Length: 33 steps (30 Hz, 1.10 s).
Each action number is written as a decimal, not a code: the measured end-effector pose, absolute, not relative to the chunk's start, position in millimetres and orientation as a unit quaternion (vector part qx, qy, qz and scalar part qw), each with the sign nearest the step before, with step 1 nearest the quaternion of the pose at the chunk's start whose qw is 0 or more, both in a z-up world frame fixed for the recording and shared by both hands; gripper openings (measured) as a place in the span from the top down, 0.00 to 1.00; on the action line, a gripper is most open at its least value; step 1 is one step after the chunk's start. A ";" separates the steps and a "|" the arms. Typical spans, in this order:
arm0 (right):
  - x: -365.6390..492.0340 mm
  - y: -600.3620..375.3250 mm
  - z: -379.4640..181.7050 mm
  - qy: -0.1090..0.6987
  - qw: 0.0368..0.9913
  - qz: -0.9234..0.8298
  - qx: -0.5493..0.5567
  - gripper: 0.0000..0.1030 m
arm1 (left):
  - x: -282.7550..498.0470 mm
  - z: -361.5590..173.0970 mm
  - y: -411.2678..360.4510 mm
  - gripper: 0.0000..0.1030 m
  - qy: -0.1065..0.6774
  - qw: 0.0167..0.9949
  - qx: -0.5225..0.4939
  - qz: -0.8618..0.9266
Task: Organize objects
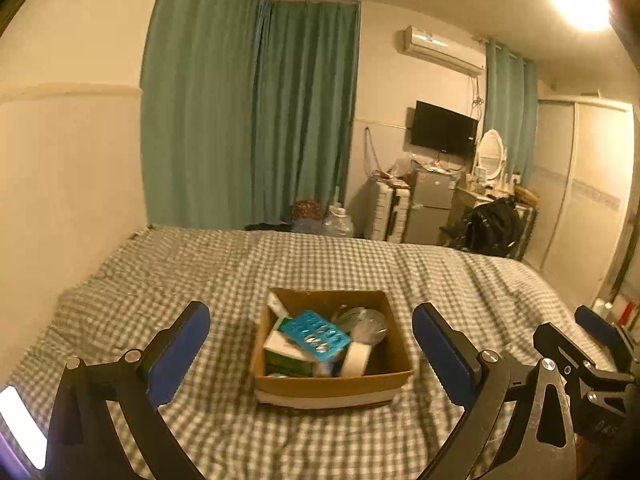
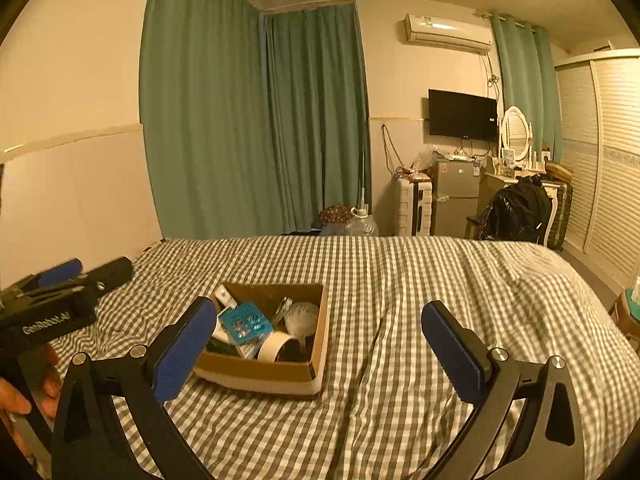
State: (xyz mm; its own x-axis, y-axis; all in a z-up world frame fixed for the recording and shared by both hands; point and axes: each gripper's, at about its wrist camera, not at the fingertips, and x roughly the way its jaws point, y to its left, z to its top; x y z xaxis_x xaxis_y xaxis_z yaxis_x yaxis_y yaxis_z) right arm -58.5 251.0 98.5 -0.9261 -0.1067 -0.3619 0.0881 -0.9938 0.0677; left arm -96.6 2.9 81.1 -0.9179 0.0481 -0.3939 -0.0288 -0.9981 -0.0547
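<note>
Ahead of my left gripper (image 1: 311,354), fingers spread and empty, a cardboard box (image 1: 332,386) of clutter sits mid-bed on the checked bedspread (image 1: 160,272). Past my right gripper (image 2: 319,350), likewise spread, the box (image 2: 264,374) lies left of centre.

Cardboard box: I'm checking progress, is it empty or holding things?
Holding things: the cardboard box contains a blue blister pack, tape roll and cartons.

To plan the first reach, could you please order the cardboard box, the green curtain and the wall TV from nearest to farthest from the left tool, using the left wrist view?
From the left tool:
1. Cardboard box, on the bed straight ahead.
2. Green curtain, beyond the bed's far edge, ahead-left.
3. Wall TV, far wall, ahead-right.
</note>
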 end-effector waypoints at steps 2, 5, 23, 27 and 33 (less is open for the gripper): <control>-57.0 251.9 91.2 -0.031 0.046 -0.980 0.190 0.00 | -87.3 75.5 1.1 0.00 -0.013 0.006 -0.194 0.981; -52.9 251.9 83.6 -0.036 0.047 -0.980 0.187 0.00 | -76.9 66.9 -5.2 0.00 -0.021 -0.002 -0.188 0.982; -45.6 237.3 40.9 0.000 0.041 -0.983 0.179 0.00 | -48.4 14.2 -7.9 0.00 -0.013 -0.005 -0.204 0.979; -45.5 235.9 37.2 0.005 0.039 -0.983 0.181 0.00 | -45.3 15.0 -7.0 0.00 0.000 -0.009 -0.198 0.980; -44.7 237.5 36.0 -0.002 0.037 -0.982 0.184 0.00 | -46.4 15.3 -7.3 0.00 -0.002 -0.009 -0.201 0.980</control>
State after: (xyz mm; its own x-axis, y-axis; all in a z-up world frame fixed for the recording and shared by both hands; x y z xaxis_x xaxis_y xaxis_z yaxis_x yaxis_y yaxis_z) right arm -44.7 237.5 36.0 -0.9293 -0.0737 -0.3618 0.0725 -0.9972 0.0168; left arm -46.4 -7.3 15.3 -0.9189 -0.0178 -0.3941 0.0191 -0.9998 0.0005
